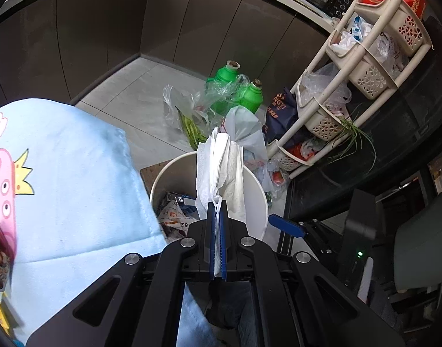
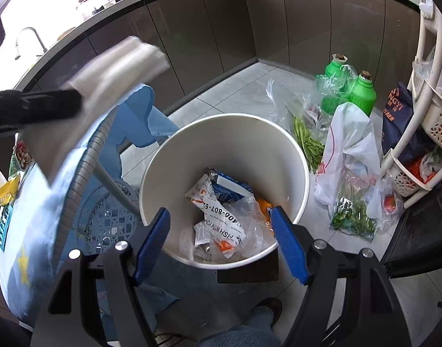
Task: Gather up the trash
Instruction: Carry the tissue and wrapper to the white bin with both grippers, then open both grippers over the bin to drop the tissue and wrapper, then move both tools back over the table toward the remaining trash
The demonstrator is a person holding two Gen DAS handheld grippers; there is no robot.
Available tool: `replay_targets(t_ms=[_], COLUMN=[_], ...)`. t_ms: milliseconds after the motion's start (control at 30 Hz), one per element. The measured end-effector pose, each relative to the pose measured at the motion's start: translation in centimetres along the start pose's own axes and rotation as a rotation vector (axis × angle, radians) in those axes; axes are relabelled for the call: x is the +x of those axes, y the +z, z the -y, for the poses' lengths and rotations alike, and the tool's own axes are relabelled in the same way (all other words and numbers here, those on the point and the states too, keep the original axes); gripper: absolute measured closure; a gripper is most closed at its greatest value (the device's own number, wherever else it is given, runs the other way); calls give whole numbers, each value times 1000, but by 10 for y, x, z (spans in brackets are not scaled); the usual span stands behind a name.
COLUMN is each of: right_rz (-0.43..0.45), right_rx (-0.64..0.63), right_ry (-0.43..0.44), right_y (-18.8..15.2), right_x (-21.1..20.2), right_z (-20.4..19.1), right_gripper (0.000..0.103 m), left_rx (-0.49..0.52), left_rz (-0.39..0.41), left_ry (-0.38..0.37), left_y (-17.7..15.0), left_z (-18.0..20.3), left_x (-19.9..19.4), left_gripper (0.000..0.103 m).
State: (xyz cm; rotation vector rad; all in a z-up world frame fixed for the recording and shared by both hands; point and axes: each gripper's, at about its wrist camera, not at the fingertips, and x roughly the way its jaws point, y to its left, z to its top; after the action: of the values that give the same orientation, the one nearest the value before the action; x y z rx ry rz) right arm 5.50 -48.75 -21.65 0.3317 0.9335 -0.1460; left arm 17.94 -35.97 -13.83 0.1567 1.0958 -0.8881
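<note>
- Jaws of the left gripper (image 1: 218, 214) are pressed together on a white paper towel (image 1: 221, 170), whose lower edge is pinched between the blue pads.
- Jaws of the right gripper (image 2: 221, 225) stand wide apart with nothing between them, held above the near rim of the white bin (image 2: 163, 156).
- In the left wrist view the paper towel's long axis runs up and away from the fingers; its crumpled free end points toward the far side, over the bin's (image 1: 257, 190) opening.
- In the right wrist view the same towel (image 2: 111, 86) shows blurred at the left, above the blue tablecloth (image 2: 33, 245).
- Inside the bin lie printed wrappers (image 2: 218, 219) and clear plastic.
- On the floor beyond the bin sit two green bottles (image 2: 362, 92), plastic bags with greens and a cream basket rack (image 2: 432, 115) at the right.
</note>
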Motion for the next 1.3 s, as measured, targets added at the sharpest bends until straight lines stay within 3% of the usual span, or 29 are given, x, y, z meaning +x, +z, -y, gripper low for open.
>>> replay_targets(t_ms=[167,233,300,367,500,800,1067,1300], right_rz=[-11,-15,-17,-18,-18,39,97,128], right_rx=[-6,-8,-5,0,-1,-37,-113,-212], right_ry=[8,10,11,11,15,20,48,133], right_y=[-1,-1,-2,-2,-1,7,20,20], right_x=[4,6,8,9,10,-16,-60,-90], right_z=[-2,-3,-2,-1,-1,-18,-58,-113], right_gripper=[31,31,31,31,31,5,4,4], left_rx=[3,13,9,-1,-16,-62,-118,-203], left_rz=[-43,-46,-39,6,95,179,220,258], left_ry=[9,26,33,56,100,151,218,290], left_y=[3,3,5,6,11,2,-32,-87], left_z=[0,1,0,0,-1,-4,-7,-36], left_x=[30,37,39,32,10,-44,-112,-176], left_gripper=[100,94,57,37,8,9,9,9])
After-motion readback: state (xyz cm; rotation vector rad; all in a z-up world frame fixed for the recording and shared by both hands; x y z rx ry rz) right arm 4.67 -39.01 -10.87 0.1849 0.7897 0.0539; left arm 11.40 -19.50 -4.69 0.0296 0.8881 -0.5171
